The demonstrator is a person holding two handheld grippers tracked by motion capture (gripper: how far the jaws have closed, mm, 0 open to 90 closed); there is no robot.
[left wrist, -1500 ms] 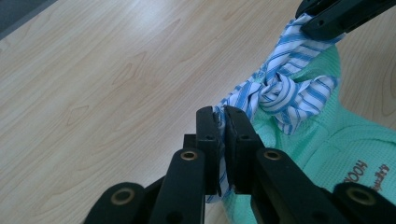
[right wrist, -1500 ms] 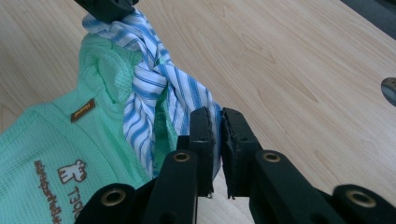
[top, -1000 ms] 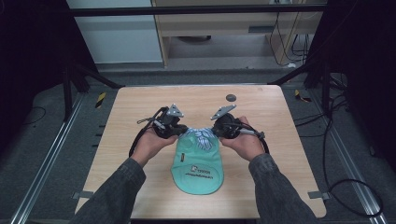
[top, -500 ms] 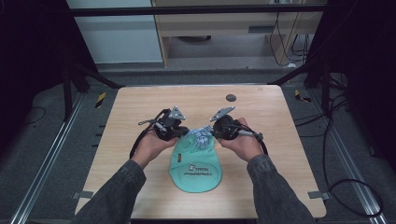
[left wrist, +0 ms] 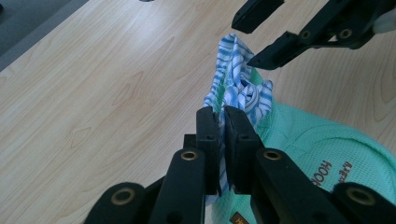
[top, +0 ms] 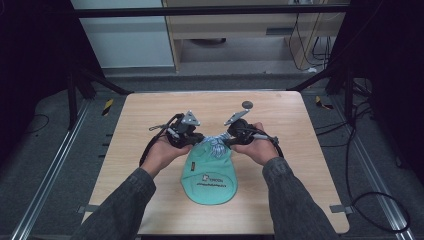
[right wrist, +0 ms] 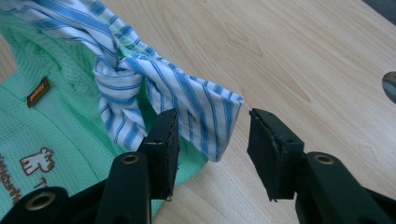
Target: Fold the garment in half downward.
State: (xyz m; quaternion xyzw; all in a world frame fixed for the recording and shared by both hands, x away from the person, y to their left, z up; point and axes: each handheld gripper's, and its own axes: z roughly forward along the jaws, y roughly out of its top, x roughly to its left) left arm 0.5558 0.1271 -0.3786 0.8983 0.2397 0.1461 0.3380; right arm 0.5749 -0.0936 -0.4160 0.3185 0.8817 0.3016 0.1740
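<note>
Hand-held gripper (left wrist: 219,140) clamped on striped cloth (left wrist: 238,88)

- The surface (top: 150,115) is a light wooden top with rounded corners and a pale grain running across it; it stands on grey flooring
- A mint-green garment (top: 210,172) lies flat on the surface near its front edge, roughly midway between the 2 sides; a small printed logo and a line of text show on its upper face
- At the garment's far end a blue-and-white striped fabric (top: 216,145) is bunched up, resting on the wood and on the green cloth
- 1 small dark round object (top: 247,104) lies on the surface near the far edge, well apart from the garment
</note>
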